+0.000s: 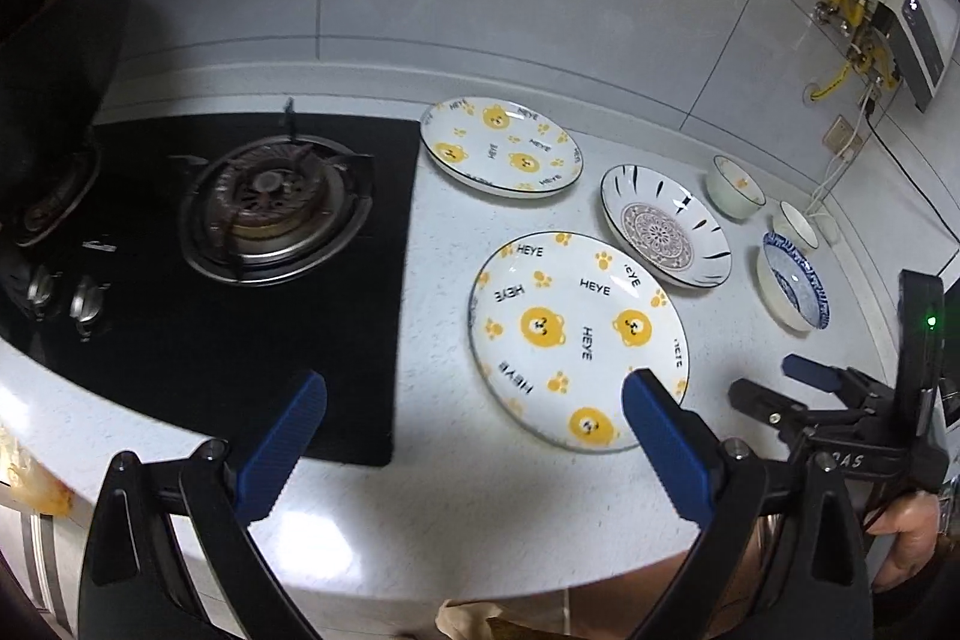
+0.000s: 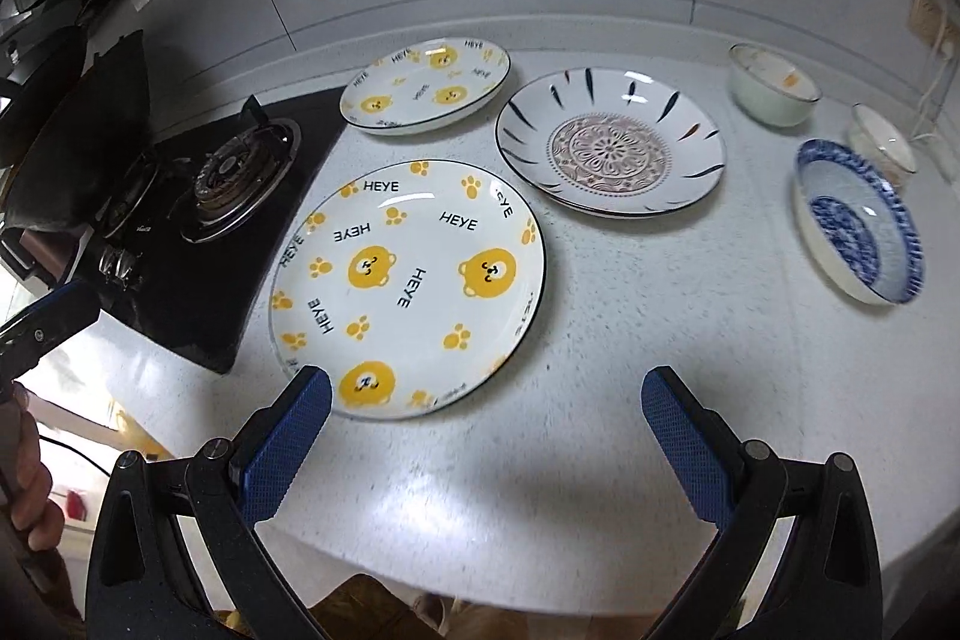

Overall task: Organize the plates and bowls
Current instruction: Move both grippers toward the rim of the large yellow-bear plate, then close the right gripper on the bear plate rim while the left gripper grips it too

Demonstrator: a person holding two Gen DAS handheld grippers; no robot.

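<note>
Ceramic dishes are lying unsorted on the speckled counter (image 2: 600, 400) beside the gas hob (image 1: 270, 244).
I am holding my left gripper (image 1: 474, 400) and right gripper (image 2: 486, 394) spread wide and empty over the near bear plate (image 2: 414, 280); its twin (image 2: 426, 85) is sitting far, the patterned plate (image 2: 612, 142) and three bowls right, nothing stacked yet.

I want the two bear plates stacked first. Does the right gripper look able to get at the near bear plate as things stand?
Probably yes. The right gripper is open, and the near bear plate lies flat just ahead of its left finger with only bare countertop between. The left gripper hovers beside it but does not block the rim.
</note>
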